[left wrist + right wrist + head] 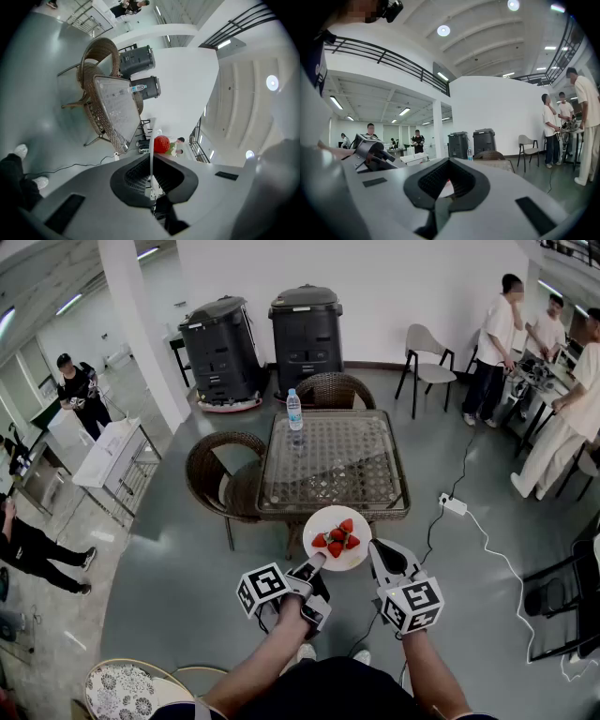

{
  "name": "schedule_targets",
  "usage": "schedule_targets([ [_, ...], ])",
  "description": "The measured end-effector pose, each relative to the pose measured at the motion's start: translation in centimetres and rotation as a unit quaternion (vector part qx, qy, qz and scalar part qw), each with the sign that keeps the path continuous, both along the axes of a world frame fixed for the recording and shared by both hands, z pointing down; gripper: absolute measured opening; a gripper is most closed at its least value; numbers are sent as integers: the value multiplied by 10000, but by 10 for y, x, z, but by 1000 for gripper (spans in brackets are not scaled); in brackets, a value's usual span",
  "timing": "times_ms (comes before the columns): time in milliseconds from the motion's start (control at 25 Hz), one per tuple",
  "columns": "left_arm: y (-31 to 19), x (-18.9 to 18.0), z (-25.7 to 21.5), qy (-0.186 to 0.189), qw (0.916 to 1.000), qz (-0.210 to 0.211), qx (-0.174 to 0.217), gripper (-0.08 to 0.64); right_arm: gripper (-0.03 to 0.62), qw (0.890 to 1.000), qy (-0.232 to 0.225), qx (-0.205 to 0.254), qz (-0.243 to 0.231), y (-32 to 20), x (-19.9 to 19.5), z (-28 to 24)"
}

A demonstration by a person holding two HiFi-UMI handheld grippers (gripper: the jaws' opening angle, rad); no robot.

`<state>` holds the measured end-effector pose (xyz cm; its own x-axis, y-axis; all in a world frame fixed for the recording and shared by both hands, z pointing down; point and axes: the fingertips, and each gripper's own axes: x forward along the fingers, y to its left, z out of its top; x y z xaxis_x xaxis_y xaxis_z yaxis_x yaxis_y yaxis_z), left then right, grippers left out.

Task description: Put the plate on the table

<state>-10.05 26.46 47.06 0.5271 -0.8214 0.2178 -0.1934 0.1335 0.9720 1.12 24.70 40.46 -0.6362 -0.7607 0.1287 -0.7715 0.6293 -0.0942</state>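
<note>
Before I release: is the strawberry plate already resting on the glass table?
No, the plate is held by its rim in the left gripper, short of the glass table and its near edge.

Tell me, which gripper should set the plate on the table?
Left: the left gripper grips the plate's rim, just short of the table; the right gripper sits open beside it.

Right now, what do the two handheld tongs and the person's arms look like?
Both the left tongs and right tongs are pale grey shells with black ribbed pads. Each carries a cube of black-and-white square markers. The forearms show no sleeves.
</note>
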Motion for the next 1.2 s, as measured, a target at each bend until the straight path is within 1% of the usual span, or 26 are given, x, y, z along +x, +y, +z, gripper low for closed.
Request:
schedule_targets([
  [520,-4,10,3,-21,10000,-26,-48,15,5,9999,-62,-84,3,-6,12,5],
  [840,-13,26,2,-109,9998,-154,-80,15,5,9998,-126,-79,-166,-18,27,3],
  [1200,-25,61,13,-120,9993,-335,-85,15,5,9993,-173,-1,-334,-40,70,9],
])
